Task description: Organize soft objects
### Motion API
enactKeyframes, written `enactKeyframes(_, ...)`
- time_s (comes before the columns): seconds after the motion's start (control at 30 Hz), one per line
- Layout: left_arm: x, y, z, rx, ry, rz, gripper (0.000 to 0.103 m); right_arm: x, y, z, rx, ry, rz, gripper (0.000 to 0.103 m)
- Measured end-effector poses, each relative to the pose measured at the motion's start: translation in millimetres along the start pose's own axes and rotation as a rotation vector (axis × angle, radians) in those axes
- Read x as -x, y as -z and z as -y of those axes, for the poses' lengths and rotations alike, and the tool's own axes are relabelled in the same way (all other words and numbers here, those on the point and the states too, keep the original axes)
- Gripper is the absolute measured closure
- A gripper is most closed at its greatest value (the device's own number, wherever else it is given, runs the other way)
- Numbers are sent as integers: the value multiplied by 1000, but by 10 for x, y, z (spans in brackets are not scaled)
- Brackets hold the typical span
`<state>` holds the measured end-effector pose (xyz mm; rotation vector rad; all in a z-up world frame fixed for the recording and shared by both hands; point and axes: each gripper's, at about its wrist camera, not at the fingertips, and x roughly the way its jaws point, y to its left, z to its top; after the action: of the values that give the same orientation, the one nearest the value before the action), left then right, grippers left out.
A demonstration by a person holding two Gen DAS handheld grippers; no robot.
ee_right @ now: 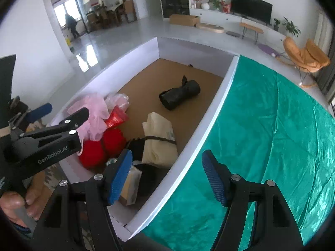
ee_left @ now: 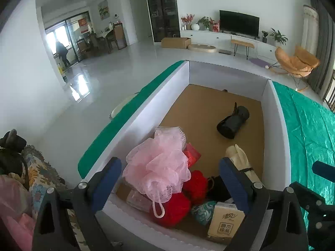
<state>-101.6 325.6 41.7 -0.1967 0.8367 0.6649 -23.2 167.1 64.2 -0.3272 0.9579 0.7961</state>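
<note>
A white box (ee_left: 146,108) with a brown cardboard floor holds the soft things. A pink mesh loofah (ee_left: 159,163) rests on top of a pile at the near end, over red yarn-like balls (ee_left: 178,211), a teal ball (ee_left: 203,211) and a tissue pack (ee_left: 224,221). My left gripper (ee_left: 169,179) hangs open just above the pile. The loofah sits between its blue pads without touching them. A cream folded cloth (ee_right: 159,142) and a black roll (ee_right: 180,94) lie farther in. My right gripper (ee_right: 166,177) is open and empty over the box's right wall.
The box stands on a shiny green cloth (ee_right: 272,125) that spreads out to the right. A floral fabric (ee_left: 39,171) and a pink bag (ee_left: 12,198) lie left of the box. Beyond it is bare pale floor, with a person far off by the window.
</note>
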Motion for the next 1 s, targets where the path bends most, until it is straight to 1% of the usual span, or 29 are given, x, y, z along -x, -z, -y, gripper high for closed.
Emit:
enactKeyframes(0.13, 40, 13, -8, -2, -4, 11, 9, 2, 20, -40, 17, 5, -8, 30)
enactKeyframes(0.47, 144, -1, -8, 12, 27, -2, 9, 67, 7, -101, 45, 38, -3, 30)
enactKeyframes(0.67, 157, -10, -20, 16, 25, -2, 9, 44, 21, -90, 41, 42, -14, 30)
enactKeyframes(0.87, 127, 0, -19, 19, 37, -23, 9, 30, 28, -109, 46, 42, -19, 30)
enactKeyframes(1.0, 105, 0, -32, 26, 61, -40, 9, 15, 24, -116, 45, 42, -21, 30)
